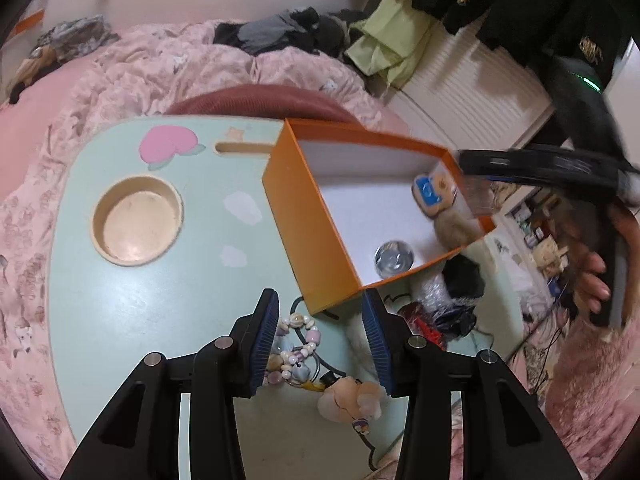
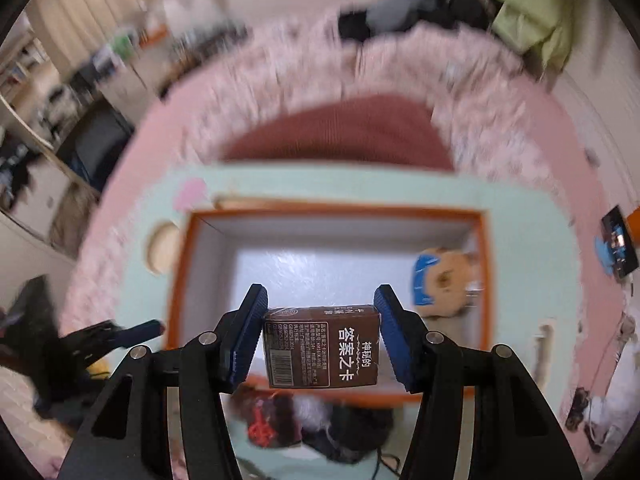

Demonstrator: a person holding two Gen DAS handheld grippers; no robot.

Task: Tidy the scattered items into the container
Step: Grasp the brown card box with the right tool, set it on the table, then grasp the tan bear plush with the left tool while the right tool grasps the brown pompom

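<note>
An orange box with a white inside stands on the mint lap table. In it lie a plush toy with a blue patch and a round silver tin. My left gripper is open above a bead and shell keychain on the table. My right gripper is shut on a brown card box and holds it over the near edge of the orange box. The plush toy shows at the box's right end.
A black, white and red fluffy charm lies on the table beside the box, and shows below it in the right wrist view. The table has a round cup recess. A pink bed with clothes surrounds the table.
</note>
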